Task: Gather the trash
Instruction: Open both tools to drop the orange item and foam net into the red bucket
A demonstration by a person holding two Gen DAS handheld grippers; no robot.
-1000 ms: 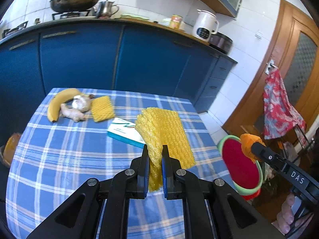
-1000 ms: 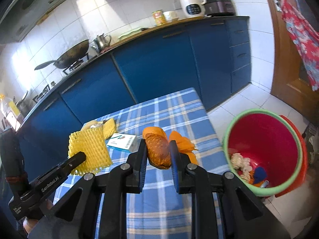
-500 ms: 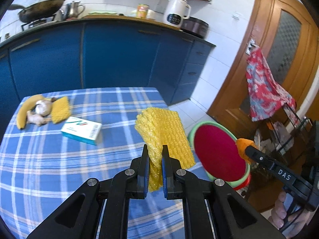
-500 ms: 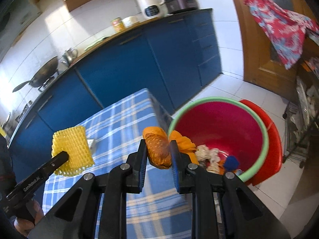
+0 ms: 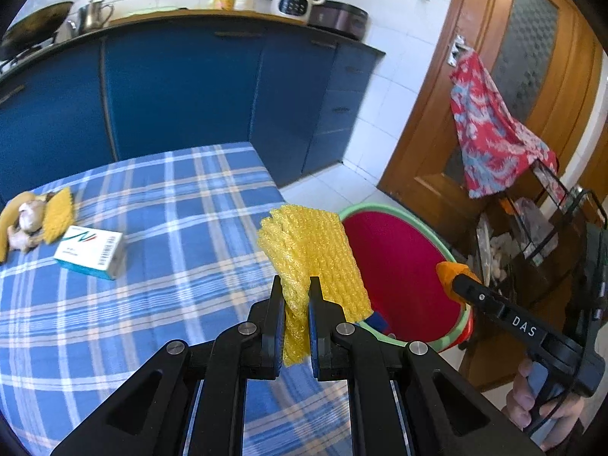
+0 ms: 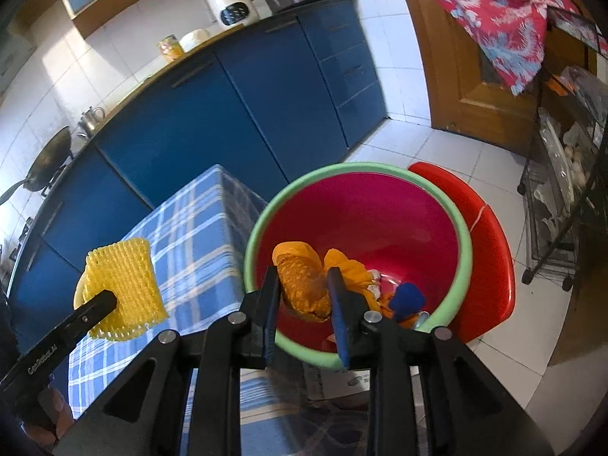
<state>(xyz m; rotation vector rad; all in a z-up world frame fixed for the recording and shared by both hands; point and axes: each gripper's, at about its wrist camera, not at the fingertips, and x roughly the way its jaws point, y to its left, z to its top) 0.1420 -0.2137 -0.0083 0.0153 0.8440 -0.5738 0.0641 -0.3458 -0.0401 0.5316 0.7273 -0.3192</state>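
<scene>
Both hand-held grippers (image 5: 295,296) (image 6: 302,285) angled downward, loaded.

From the left wrist we look down along the fingers, close over the checked table (image 5: 159,228) edge toward the red bin (image 5: 402,266). From the right wrist we look steeply into that bin (image 6: 380,209). Both views share bin, table corner and blue cabinets (image 5: 182,87).
</scene>
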